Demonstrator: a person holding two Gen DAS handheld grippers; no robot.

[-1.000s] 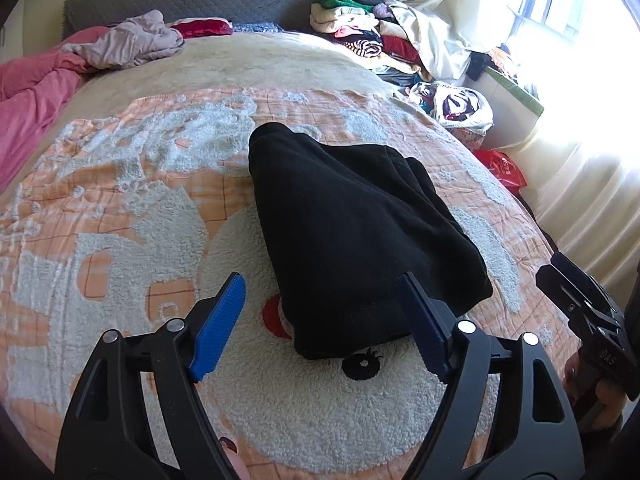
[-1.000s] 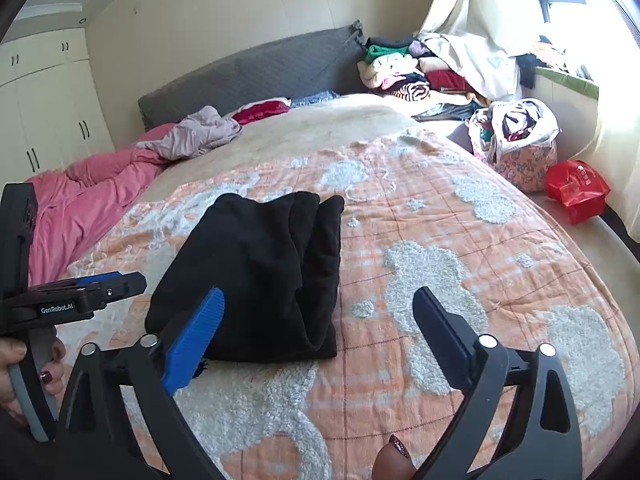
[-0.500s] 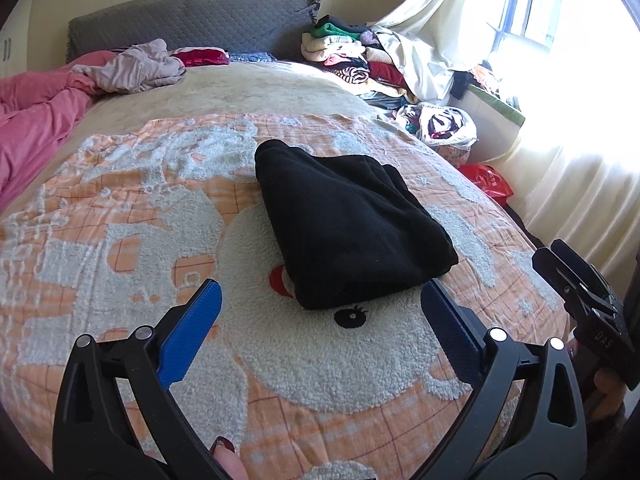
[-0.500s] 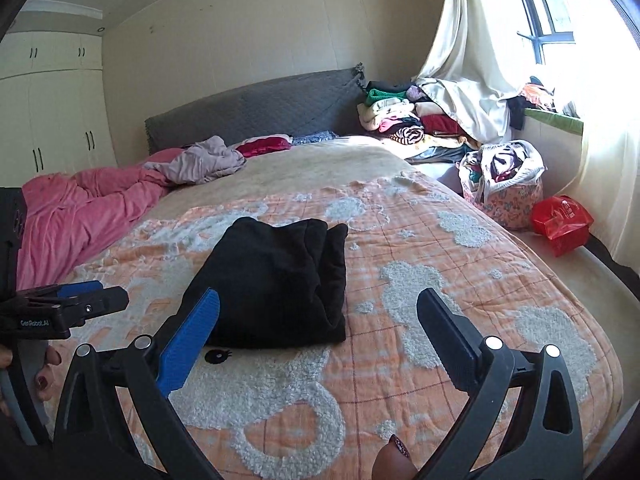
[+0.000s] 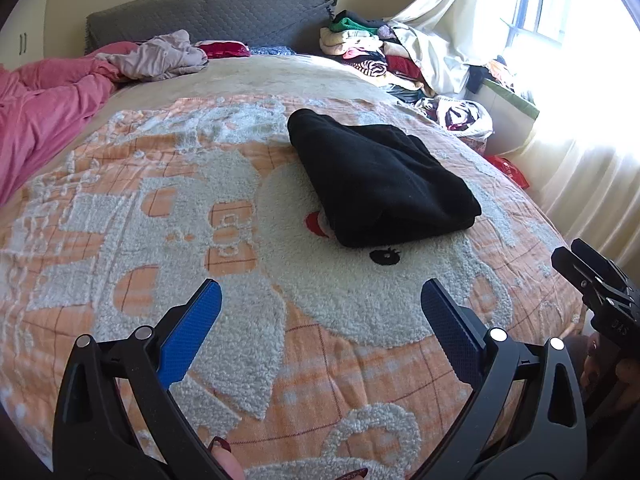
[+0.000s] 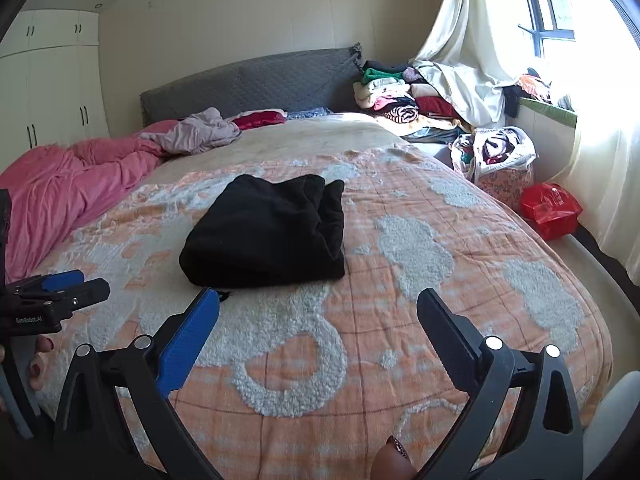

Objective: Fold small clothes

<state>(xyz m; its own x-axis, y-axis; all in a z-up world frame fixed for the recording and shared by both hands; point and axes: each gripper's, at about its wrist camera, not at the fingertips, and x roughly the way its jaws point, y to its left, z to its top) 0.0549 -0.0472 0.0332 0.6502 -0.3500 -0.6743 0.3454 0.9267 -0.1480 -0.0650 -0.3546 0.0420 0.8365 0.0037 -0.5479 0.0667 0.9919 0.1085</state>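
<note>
Left wrist, left tool (image 5: 320,304) released, right tool (image 6: 318,306) released, folded black garment (image 5: 380,180) underside hidden

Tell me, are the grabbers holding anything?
No, nothing. The left gripper and right gripper are both open and empty. The folded black garment lies on the bed blanket, untouched.
</note>
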